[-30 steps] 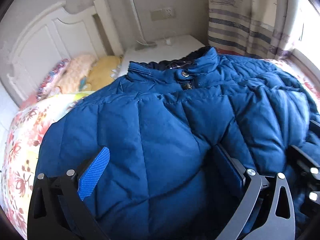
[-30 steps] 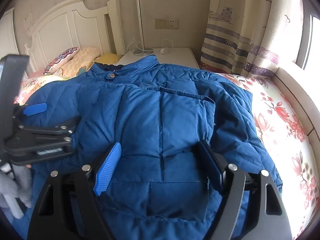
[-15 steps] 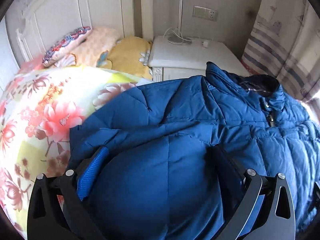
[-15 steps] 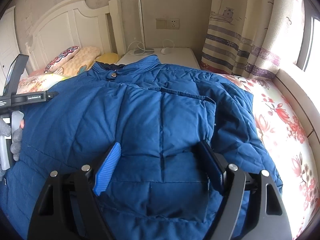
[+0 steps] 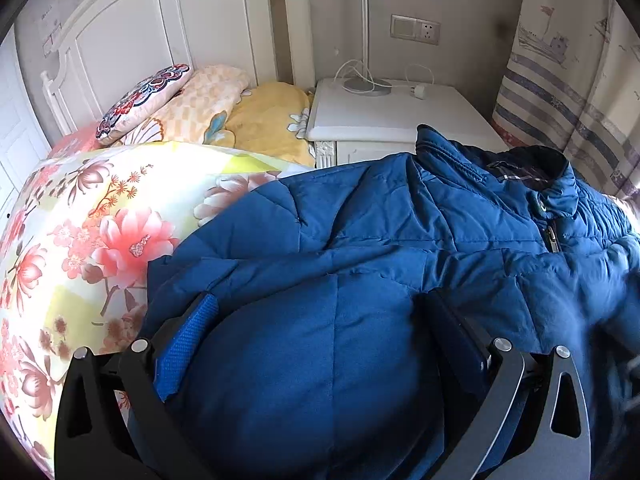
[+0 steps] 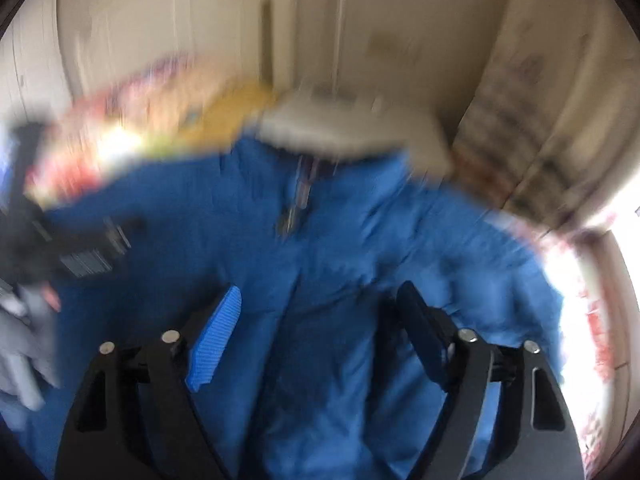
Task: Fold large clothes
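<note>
I see a floral bed (image 5: pixel 80 240), white nightstand (image 5: pixel 400 120) beyond. The jacket (image 5: pixel 360 280) lies collar toward it. Left gripper (image 5: pixel 320 320) and right gripper (image 6: pixel 320 312) gape apart over fabric.

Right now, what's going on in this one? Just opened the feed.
A person with a handheld claw in each hand is working on a padded blue quilted jacket spread on a bed with a floral quilt. The left claw is open, its fingers straddling a puffed bulge of jacket near one edge. The right claw is open over the jacket's front; that view is motion-blurred. No finished fold is visible yet.
</note>
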Action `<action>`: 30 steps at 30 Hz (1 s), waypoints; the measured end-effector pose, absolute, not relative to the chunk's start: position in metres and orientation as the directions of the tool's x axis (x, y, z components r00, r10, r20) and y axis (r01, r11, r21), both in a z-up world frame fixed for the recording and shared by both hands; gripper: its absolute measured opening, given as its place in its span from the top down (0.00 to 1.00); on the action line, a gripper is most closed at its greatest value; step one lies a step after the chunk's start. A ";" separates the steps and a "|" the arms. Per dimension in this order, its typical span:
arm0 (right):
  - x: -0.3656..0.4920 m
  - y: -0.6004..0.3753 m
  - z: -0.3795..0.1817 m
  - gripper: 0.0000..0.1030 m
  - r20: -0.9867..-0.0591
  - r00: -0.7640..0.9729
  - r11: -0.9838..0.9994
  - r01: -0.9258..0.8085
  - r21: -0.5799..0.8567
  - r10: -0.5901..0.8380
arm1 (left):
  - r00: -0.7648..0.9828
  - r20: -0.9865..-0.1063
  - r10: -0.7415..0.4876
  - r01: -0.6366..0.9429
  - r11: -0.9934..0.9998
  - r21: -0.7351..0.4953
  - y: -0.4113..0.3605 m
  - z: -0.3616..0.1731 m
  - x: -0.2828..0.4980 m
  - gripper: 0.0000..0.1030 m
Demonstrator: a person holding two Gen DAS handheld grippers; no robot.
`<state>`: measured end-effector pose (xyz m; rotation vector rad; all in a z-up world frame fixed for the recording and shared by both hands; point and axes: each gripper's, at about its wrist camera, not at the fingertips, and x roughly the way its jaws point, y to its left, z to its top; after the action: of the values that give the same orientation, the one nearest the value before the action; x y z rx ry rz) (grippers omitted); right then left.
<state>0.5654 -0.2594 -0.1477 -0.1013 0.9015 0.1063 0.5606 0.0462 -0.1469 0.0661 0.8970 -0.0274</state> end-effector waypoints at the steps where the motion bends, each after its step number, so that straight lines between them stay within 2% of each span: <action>1: 0.563 -0.259 -0.153 0.18 -0.766 0.640 0.987 -0.150 -0.050 0.059 | 0.622 -0.783 0.000 0.052 0.998 0.041 0.047 -0.147 0.561 0.04; 5: 0.564 -0.268 -0.142 0.19 -0.803 0.583 0.976 -0.219 -0.009 0.123 | 0.616 -0.788 0.003 0.053 0.998 0.046 0.047 -0.148 0.563 0.04; 7: 0.569 -0.282 -0.126 0.19 -0.793 0.596 0.977 -0.214 -0.004 0.127 | 0.617 -0.787 0.006 0.052 0.997 0.048 0.047 -0.148 0.563 0.04; 9: 0.580 -0.310 -0.110 0.18 -0.760 0.648 0.992 -0.122 -0.038 0.050 | 0.618 -0.787 0.006 0.050 0.998 0.048 0.047 -0.148 0.563 0.04; 12: 0.607 -0.366 -0.099 0.18 -0.740 0.672 0.999 0.044 0.010 -0.022 | 0.619 -0.786 0.008 0.050 0.998 0.050 0.047 -0.148 0.563 0.04; 14: 0.627 -0.391 -0.108 0.18 -0.758 0.649 0.996 0.094 -0.001 -0.062 | 0.619 -0.786 0.008 0.049 0.998 0.048 0.047 -0.148 0.563 0.04; 17: 0.654 -0.420 -0.158 0.17 -0.860 0.502 0.992 0.117 -0.035 -0.090 | 0.619 -0.786 0.008 0.048 0.998 0.048 0.047 -0.148 0.564 0.04; 20: 0.650 -0.430 -0.172 0.11 -0.857 0.515 0.988 0.124 0.089 0.013 | 0.618 -0.786 0.007 0.045 0.998 0.045 0.048 -0.149 0.564 0.04; 23: 0.650 -0.426 -0.172 0.08 -0.864 0.504 0.991 0.098 0.088 0.027 | 0.619 -0.786 0.007 0.045 0.998 0.045 0.048 -0.148 0.565 0.04; 25: 0.646 -0.429 -0.163 0.12 -0.873 0.487 0.991 0.125 0.053 -0.015 | 0.621 -0.784 0.006 0.044 0.998 0.043 0.048 -0.148 0.564 0.04; 27: 0.620 -0.425 -0.136 0.14 -0.827 0.559 0.988 0.151 0.032 -0.059 | 0.621 -0.783 0.005 0.044 0.998 0.042 0.049 -0.148 0.565 0.04; 29: 0.583 -0.401 -0.108 0.14 -0.754 0.657 0.995 0.070 0.076 0.012 | 0.621 -0.784 0.006 0.043 0.998 0.042 0.049 -0.148 0.565 0.04; 30: 0.572 -0.385 -0.106 0.13 -0.746 0.665 0.998 0.019 0.066 0.037 | 0.621 -0.784 0.006 0.043 0.998 0.042 0.049 -0.148 0.565 0.04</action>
<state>0.5716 -0.3852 -0.1056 0.0697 0.8438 0.0104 0.5648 0.0490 -0.1483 0.0583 0.9010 -0.0213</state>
